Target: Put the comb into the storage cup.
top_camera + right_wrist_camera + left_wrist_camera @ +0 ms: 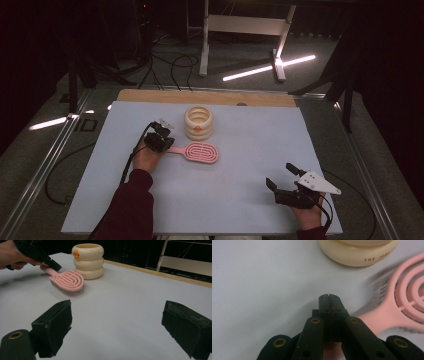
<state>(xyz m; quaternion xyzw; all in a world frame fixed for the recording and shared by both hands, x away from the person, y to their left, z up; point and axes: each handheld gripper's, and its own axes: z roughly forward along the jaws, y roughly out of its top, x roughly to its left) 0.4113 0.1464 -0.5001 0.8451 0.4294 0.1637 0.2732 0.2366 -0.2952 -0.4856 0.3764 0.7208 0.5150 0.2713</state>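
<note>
Biggest worry right now: my left gripper (161, 140) sits at the very end of the pink hairbrush (196, 152) handle, so if I lift from there the heavy head could sag or swing and knock into the cream ringed cup (198, 122), which stands just behind the brush head. The grip is also way out at the tip, so the handle could just slide out. In the left gripper view the jaws look fully closed with the tips meeting, and the handle runs under or beside them, so I honestly can't tell if I've actually got the brush pinched or am only pressing on it. The brush lies flat on the blue mat (240, 200), bristles down. My right gripper (281, 180) is well away from the cup, jaws wide apart, holding nothing.
</note>
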